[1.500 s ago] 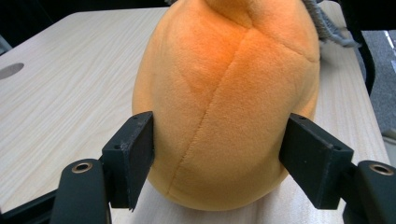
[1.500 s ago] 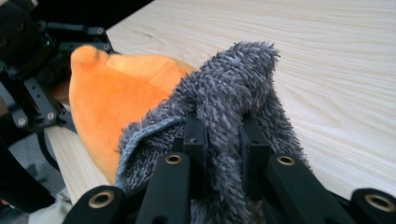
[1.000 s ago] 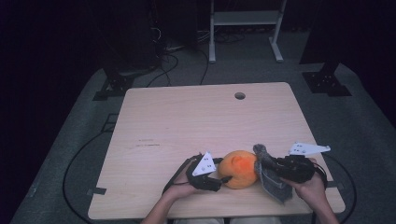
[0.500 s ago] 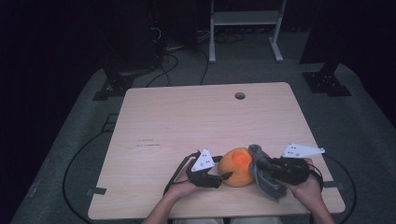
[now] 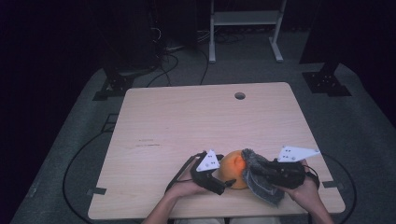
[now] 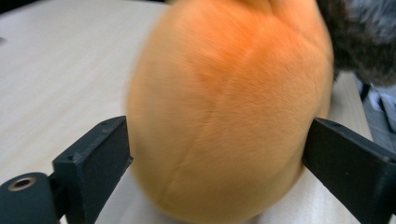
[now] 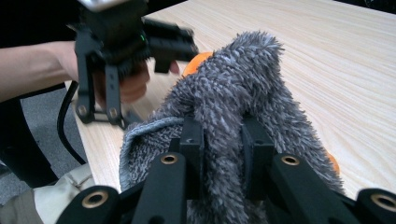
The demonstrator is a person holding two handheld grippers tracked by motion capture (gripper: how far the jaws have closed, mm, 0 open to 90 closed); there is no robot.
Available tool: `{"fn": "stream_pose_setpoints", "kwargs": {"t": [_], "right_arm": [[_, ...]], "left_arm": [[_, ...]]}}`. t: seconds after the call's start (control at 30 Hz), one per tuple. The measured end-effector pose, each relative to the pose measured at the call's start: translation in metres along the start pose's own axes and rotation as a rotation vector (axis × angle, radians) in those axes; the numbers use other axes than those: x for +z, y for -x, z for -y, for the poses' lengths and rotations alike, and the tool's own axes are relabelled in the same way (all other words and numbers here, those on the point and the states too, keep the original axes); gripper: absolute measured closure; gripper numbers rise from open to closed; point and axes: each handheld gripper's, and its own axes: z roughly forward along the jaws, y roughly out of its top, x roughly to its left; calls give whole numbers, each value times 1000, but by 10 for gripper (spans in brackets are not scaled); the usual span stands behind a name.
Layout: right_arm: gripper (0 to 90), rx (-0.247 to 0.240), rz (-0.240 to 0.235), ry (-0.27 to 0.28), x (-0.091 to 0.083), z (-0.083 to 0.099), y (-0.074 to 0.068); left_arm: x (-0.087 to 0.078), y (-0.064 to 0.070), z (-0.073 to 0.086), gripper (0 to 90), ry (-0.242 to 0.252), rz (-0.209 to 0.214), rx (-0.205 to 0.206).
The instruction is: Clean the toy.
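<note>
An orange plush ball (image 5: 232,169) rests near the table's front edge. My left gripper (image 5: 223,181) comes at it from the left. In the left gripper view the ball (image 6: 229,107) sits between both black jaws, which press its sides, with the left gripper (image 6: 217,161) shut on it. My right gripper (image 5: 254,175) is shut on a grey fuzzy cloth (image 5: 262,184) that lies against the ball's right side. In the right gripper view the cloth (image 7: 243,88) bunches between the jaws of the right gripper (image 7: 222,140). It hides most of the ball (image 7: 195,61).
The wooden table (image 5: 196,126) has a round cable hole (image 5: 240,95) near its far edge. A white metal stand (image 5: 245,18) and cables lie on the floor beyond the table. The other hand and left gripper (image 7: 133,42) appear in the right gripper view.
My right gripper has shifted slightly left with the cloth, bringing it onto the ball's right side. The left gripper and the ball have barely moved.
</note>
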Motion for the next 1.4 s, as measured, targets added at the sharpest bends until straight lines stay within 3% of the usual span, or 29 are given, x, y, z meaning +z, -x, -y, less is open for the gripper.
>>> {"fn": "stream_pose_setpoints", "kwargs": {"t": [0.03, 0.07, 0.1, 0.13, 0.23, 0.27, 0.3, 0.4, 0.5, 0.57, 0.6, 0.63, 0.73, 0.83, 0.87, 0.9, 0.93, 1.0, 1.1, 1.13, 1.17, 1.2, 1.23, 1.27, 1.3, 1.33, 1.37, 1.4], "right_arm": [[734, 0, 0, 0, 0, 0, 0], [734, 1, 9, -6, 0, -1, 0], [734, 1, 9, -6, 0, -1, 0], [739, 12, 30, 4, -3, -4, 0], [741, 8, 24, 38, -11, -12, -3], [742, -6, 3, 88, -16, -22, -9], [741, -16, 0, 105, -17, -27, -13], [741, -48, 25, 96, -11, -35, -19], [744, -23, 28, 86, -6, -31, -15], [746, 2, 39, 69, -3, -23, -8], [746, 39, 42, 65, -3, -14, 2], [746, 39, 42, 65, -3, -14, 2], [745, 82, 85, 45, -6, -6, 12], [746, 66, 81, 61, -8, -11, 7], [745, 28, 61, 80, -7, -21, -6], [745, 28, 61, 80, -7, -21, -6], [744, -15, 59, 78, -3, -29, -16], [744, -36, 74, 56, 1, -31, -20], [744, -2, 84, 25, 6, -24, -13], [744, 12, 81, 8, 8, -20, -9], [744, 12, 81, 8, 8, -20, -9], [744, 40, 67, -11, 11, -12, -2], [744, 40, 67, -11, 11, -12, -2], [744, 52, 77, -19, 9, -8, 3], [744, 52, 77, -19, 9, -8, 3], [744, 51, 77, -22, 6, -7, 5], [744, 51, 77, -22, 6, -7, 5], [743, 53, 70, -24, 5, -6, 7]], "left_arm": [[0, 0, 0, 114, 0, 0, 0], [0, 4, -1, 170, 14, -33, 44], [0, 4, -1, 243, 14, -33, 44], [-5, 7, -6, 286, 45, -68, 68], [-9, 11, -12, 329, 50, -95, 104], [-11, 16, -17, 331, 25, -102, 161], [-12, 20, -18, 335, 22, -101, 184], [-16, 24, -22, 345, 27, -103, 203], [-18, 23, -22, 350, 20, -109, 199], [-20, 19, -20, 352, 25, -114, 178], [-22, 17, -20, 352, 31, -115, 162], [-22, 17, -20, 351, 31, -115, 162], [-25, 13, -22, 352, 28, -123, 148], [-26, 14, -24, 351, 13, -126, 151], [-26, 15, -25, 351, 3, -130, 164], [-26, 15, -25, 350, 3, -130, 164], [-27, 16, -27, 350, 8, -125, 162], [-29, 17, -28, 350, 14, -123, 156], [-28, 17, -26, 330, 9, -121, 156], [-25, 16, -22, 298, 12, -88, 138], [-25, 16, -22, 253, 12, -88, 138], [-26, 11, -20, 213, 63, -33, 95], [-26, 11, -20, 176, 63, -33, 95], [-28, 6, -19, 144, 81, -22, 56], [-28, 6, -19, 119, 81, -22, 56], [-27, 2, -17, 104, 50, -47, 39], [-27, 2, -17, 85, 50, -47, 39], [-22, -3, -14, 69, 21, -35, 10]]}}
